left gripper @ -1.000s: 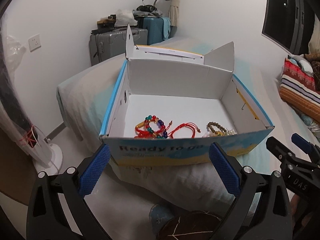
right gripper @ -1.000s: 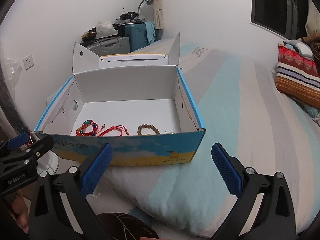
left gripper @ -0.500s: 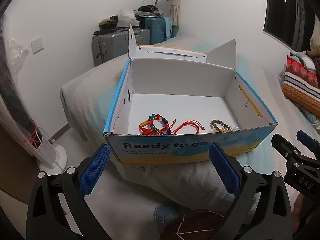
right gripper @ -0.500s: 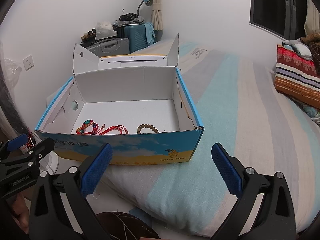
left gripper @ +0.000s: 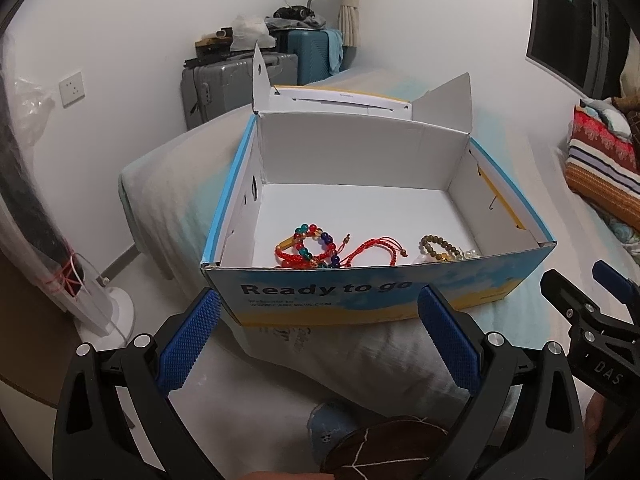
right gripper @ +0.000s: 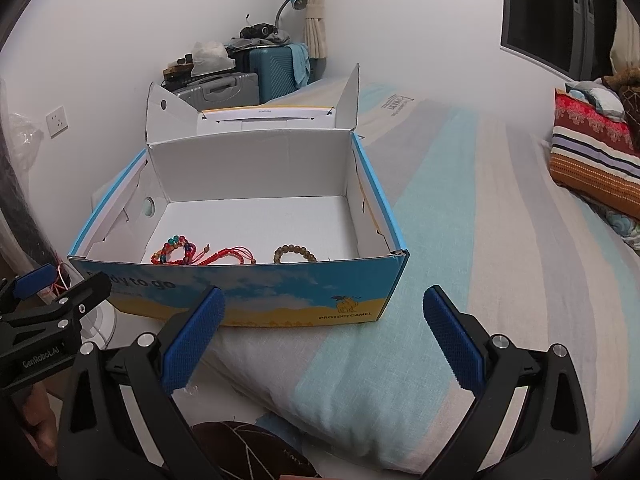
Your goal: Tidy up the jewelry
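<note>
Two grippers are in view, both short of the box and touching nothing: the left gripper (left gripper: 318, 344) and the right gripper (right gripper: 324, 340) each hold their blue-padded fingers wide apart with nothing between them. An open cardboard box (right gripper: 248, 296) sits at the near edge of the bed (right gripper: 480, 280), its lid flaps standing up at the far side. Inside, along the near wall, lie three items in a row: a multicoloured bead bracelet (left gripper: 310, 242) at left, a red cord bracelet (left gripper: 374, 250) touching it in the middle, and a brown bead bracelet (left gripper: 438, 246) apart at right. Most of the white box floor behind them is bare. The near wall partly hides the jewelry. Printed on the front: "Ready to go" and "PROTECTCAMEL"; smaller print is unreadable. Bed surface right of the box is open striped cover. Beyond stand a grey suitcase (left gripper: 224, 84), a teal suitcase (right gripper: 276, 68), a blue desk lamp (right gripper: 294, 0), and a striped pillow (right gripper: 592, 160) well to the right.
</note>
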The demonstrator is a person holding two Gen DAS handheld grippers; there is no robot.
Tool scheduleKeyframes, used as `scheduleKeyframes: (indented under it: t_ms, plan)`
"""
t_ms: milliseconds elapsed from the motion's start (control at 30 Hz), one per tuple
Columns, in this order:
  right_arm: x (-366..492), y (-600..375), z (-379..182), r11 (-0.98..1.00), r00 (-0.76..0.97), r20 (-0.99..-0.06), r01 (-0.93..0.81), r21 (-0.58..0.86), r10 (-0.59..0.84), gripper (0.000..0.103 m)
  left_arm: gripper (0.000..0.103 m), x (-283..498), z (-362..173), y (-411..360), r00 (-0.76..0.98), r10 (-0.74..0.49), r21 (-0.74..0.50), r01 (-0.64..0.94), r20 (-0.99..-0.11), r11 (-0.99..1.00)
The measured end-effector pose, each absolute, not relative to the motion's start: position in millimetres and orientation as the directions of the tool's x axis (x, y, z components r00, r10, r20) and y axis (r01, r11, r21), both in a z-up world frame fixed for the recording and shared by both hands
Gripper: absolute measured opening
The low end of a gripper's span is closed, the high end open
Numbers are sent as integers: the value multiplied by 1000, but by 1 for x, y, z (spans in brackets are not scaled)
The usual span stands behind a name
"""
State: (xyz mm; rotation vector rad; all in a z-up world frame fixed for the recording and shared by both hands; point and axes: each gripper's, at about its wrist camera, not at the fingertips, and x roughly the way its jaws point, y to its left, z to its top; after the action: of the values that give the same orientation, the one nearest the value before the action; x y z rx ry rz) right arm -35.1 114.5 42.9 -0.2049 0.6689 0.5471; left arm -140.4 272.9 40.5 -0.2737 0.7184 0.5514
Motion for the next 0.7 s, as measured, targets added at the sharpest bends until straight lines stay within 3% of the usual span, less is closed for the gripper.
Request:
scheduleKeyframes:
  t_ms: [700]
  plan:
    - [-38,114,41,837,647,-640,-547,-10,415,95,97,-141,42,266,631,377,-42,-545,-678,837]
